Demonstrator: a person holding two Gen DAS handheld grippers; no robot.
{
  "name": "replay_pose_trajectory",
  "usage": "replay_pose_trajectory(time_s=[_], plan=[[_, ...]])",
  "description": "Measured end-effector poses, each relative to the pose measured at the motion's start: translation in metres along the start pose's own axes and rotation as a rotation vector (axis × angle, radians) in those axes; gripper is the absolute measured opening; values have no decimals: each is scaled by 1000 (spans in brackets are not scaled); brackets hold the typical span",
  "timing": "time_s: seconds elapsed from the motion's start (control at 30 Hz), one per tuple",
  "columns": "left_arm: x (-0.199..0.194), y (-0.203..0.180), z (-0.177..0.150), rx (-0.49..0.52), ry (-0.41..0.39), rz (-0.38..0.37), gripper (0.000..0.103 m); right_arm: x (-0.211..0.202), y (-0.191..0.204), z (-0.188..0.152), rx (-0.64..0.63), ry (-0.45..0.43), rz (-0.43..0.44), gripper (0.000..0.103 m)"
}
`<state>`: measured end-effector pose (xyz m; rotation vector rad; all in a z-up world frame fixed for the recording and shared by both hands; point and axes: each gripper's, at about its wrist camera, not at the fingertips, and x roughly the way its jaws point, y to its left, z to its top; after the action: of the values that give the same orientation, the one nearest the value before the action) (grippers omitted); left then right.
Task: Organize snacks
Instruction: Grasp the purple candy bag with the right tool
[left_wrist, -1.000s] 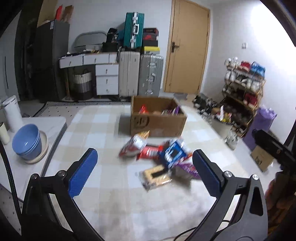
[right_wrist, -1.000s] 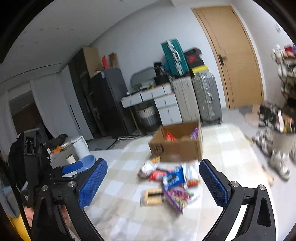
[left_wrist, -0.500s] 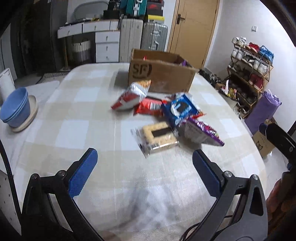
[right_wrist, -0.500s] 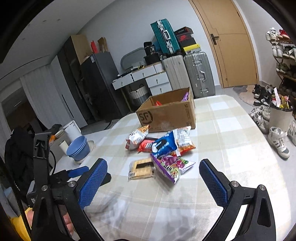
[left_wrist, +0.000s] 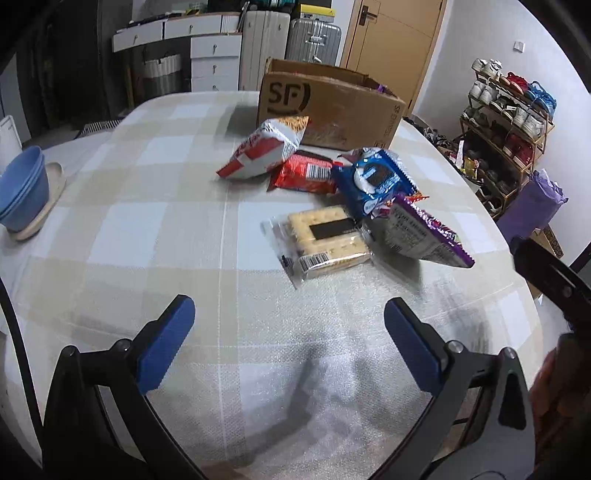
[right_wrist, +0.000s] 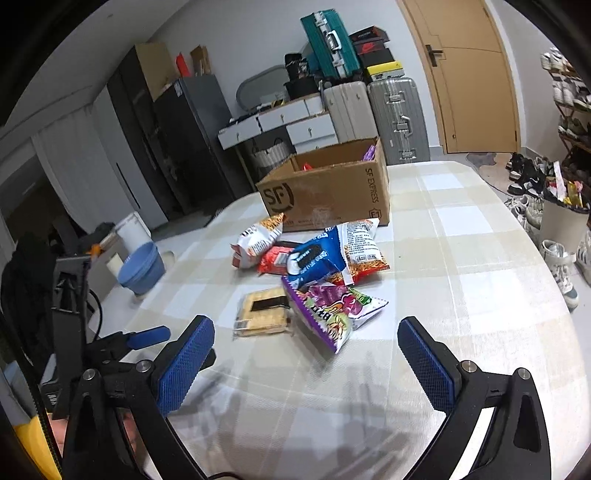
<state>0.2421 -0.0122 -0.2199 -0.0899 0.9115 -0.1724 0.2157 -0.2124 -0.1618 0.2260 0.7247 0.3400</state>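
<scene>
Left gripper (left_wrist: 288, 328) hangs over the near edge of the table (left_wrist: 147, 229), blue pads spread wide with nothing between them — only bare checked cloth under it. Right gripper (right_wrist: 306, 350) is the same story: jaws wide apart, empty, poised above the cloth on the near side.

Out from the left gripper, at about 12 o'clock, lies the cracker pack (left_wrist: 325, 240), flat in clear wrap. Touching its 3 o'clock side is the purple bag (left_wrist: 421, 232), tilted up on one edge. Beyond those at 12 to 1 o'clock, the blue cookie bag (left_wrist: 373, 179) rests partly on the purple one, with the red pack (left_wrist: 306, 173) just beside it at its 9 o'clock. The white-and-red chip bag (left_wrist: 262, 149) leans at the pile's 11 o'clock, its top touching the cardboard box (left_wrist: 332, 99) or nearly so — hard to tell which.

From the right wrist view, an orange-and-white bag (right_wrist: 364, 247) shows behind the blue one, close to the box front. The box stands open at the far side of the table, at 12 o'clock from both grippers, with a few wrappers peeking over its rim.

Off at 9 o'clock from the left gripper, stacked blue bowls (left_wrist: 22, 192) sit on a plate by the table's edge, well apart from the snacks.
</scene>
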Motion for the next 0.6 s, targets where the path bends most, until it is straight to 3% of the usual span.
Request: replay_pose_trajectory(time_s=[0.13,0.33,0.43,0.6], plan=[[10,0,0,-5,17,-15,102,28,-15,5,-1,49,-14,101],[25,4,3,-22,46,-15,102,67,-57,18,250,132,90,101],[34,7,7,-32,65,-15,102,92,-72,20,340,217,100,99],[47,6,12,-33,81,-12,102,105,-58,26,247,244,48,95]])
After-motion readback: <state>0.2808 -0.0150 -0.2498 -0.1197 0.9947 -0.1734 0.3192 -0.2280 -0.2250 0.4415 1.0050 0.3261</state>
